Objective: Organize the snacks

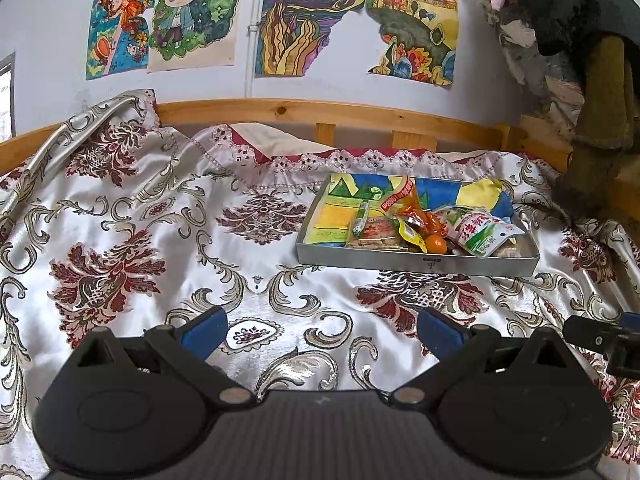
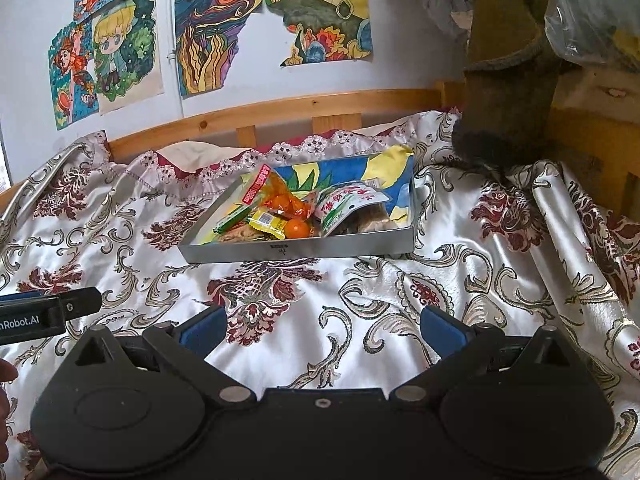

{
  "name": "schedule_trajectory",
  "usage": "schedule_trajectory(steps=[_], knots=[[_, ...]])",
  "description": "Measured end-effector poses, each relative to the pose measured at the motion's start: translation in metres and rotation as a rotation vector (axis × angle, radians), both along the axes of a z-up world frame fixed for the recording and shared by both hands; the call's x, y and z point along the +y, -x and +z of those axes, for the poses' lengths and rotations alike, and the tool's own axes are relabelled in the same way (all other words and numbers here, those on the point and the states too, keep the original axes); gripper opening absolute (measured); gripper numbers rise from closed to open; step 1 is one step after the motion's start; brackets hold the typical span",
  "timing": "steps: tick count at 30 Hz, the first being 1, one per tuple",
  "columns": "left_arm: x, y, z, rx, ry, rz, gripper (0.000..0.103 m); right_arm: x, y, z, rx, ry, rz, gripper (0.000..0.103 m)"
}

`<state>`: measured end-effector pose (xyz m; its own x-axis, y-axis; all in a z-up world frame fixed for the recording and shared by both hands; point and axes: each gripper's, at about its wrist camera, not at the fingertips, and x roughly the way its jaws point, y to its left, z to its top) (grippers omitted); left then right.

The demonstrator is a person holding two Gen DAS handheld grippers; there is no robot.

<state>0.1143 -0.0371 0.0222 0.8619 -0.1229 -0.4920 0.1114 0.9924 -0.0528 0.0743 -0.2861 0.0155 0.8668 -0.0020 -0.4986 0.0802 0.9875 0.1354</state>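
A shallow metal tray [image 1: 420, 261] lined with a colourful drawing sits on the bedspread; it also shows in the right wrist view [image 2: 296, 251]. In it lie several snacks: an orange packet [image 1: 412, 204], a green-and-white pouch [image 1: 478, 232], a small orange fruit [image 1: 435, 245] and a green stick [image 1: 360, 220]. The pouch [image 2: 348, 204] and fruit [image 2: 299, 228] show in the right wrist view too. My left gripper [image 1: 322, 330] is open and empty, well short of the tray. My right gripper [image 2: 322, 328] is open and empty, also short of it.
A silky white bedspread with red floral pattern [image 1: 160, 240] covers the bed. A wooden rail [image 1: 280, 112] runs along the wall with drawings. Clothes hang at the right [image 2: 512, 80]. The other gripper's tip shows at the left edge [image 2: 48, 312].
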Motion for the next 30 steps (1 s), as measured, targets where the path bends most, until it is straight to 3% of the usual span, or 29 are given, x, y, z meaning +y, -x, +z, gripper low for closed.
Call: schedule_trajectory(steps=[21,30], knots=[[-0.0011,0.0015,0.0003,-0.002,-0.007,-0.003,0.102,0.0001,0.0002,-0.0013,0.003,-0.001,-0.001,0.102],[0.0,0.0005,0.0013,0.035,0.014,-0.008,0.102,-0.0005,-0.0004,-0.0008,0.003,-0.002,0.0,0.102]])
